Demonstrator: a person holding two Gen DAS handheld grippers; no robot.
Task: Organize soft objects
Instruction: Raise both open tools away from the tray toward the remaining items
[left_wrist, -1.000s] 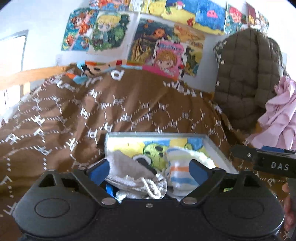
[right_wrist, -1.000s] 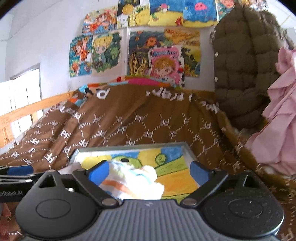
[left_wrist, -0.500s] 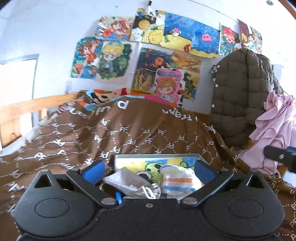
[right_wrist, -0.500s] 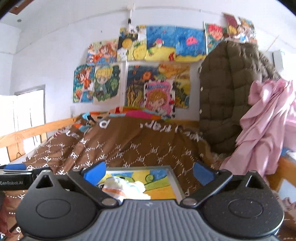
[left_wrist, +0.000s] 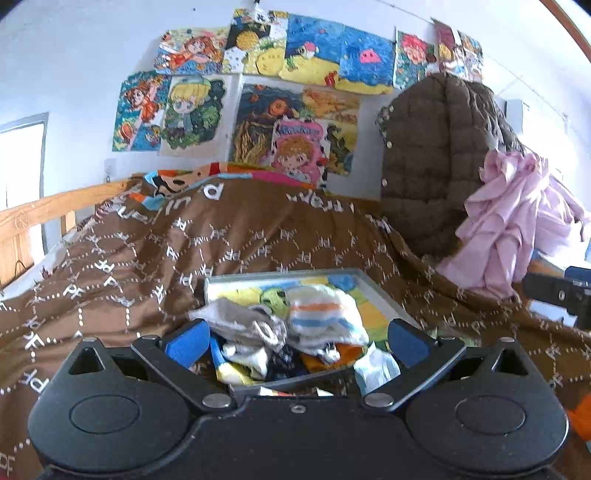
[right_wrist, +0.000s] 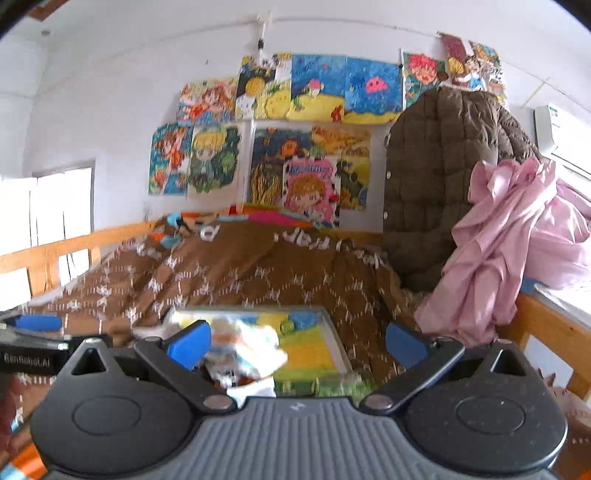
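A shallow grey tray (left_wrist: 373, 291) with a colourful cartoon bottom lies on the brown bed cover. It holds a pile of soft items: a grey cloth (left_wrist: 240, 323), a white cloth with orange and blue stripes (left_wrist: 321, 314), and several smaller socks below them. The tray (right_wrist: 332, 343) and striped cloth (right_wrist: 251, 347) show blurred in the right wrist view. My left gripper (left_wrist: 295, 341) is open and empty, held back above the tray's near edge. My right gripper (right_wrist: 297, 339) is open and empty, also raised in front of the tray.
A brown patterned duvet (left_wrist: 221, 240) covers the bed. A brown quilted jacket (left_wrist: 436, 166) and pink cloth (left_wrist: 509, 221) hang at the right. A wooden bed rail (left_wrist: 48, 210) runs along the left. Posters (left_wrist: 295, 92) cover the wall behind.
Both grippers have pulled back and up from the tray, so it looks smaller and lower in view. More of the sock pile at the tray's near end shows now.
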